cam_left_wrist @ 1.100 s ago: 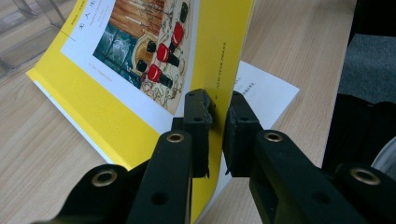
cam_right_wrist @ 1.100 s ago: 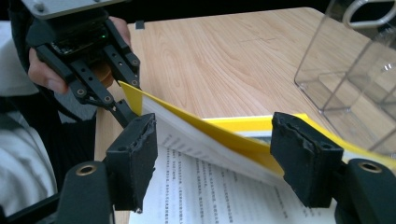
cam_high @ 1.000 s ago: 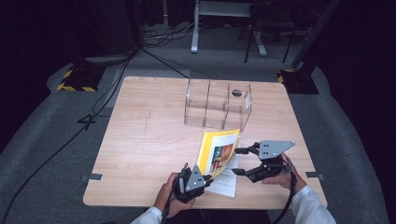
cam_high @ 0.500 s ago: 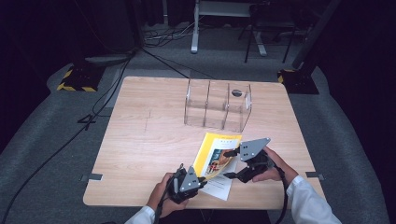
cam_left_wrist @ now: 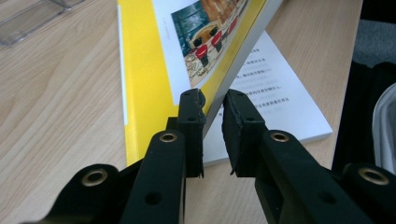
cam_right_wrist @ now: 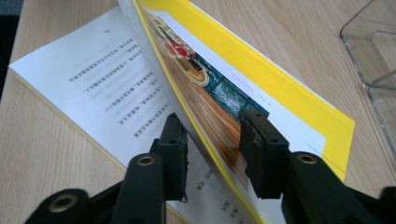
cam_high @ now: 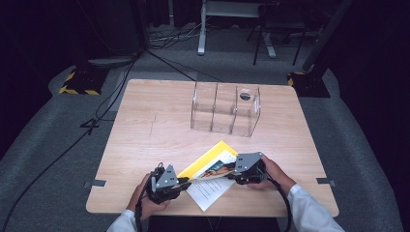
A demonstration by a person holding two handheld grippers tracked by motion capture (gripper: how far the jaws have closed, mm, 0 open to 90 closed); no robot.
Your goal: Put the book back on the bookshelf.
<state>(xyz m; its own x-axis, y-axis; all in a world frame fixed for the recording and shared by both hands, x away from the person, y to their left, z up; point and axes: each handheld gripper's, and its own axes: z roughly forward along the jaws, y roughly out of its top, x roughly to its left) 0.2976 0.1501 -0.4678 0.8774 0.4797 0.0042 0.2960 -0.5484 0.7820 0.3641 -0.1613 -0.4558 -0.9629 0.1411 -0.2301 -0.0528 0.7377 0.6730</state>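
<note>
I am holding the yellow book (cam_high: pixel 210 163) cover between my left gripper (cam_left_wrist: pixel 212 109) jaws, slightly parted, while my right gripper (cam_right_wrist: pixel 212 135) jaws are closing around it, not yet pinching.

Square light wooden table (cam_high: pixel 145 140) at centre frame on grey carpet, clear acrylic three-compartment organizer (cam_high: pixel 225 108) standing at its upper middle, open yellow-covered paperback book (cam_high: pixel 209 180) lying at lower centre near the front edge

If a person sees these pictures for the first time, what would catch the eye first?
Probably the yellow book, half open near the front edge of the wooden table, its cover raised over a white printed page. The left gripper and the right gripper each have the cover's edge between their jaws. Behind, a clear plastic organizer stands.
</note>
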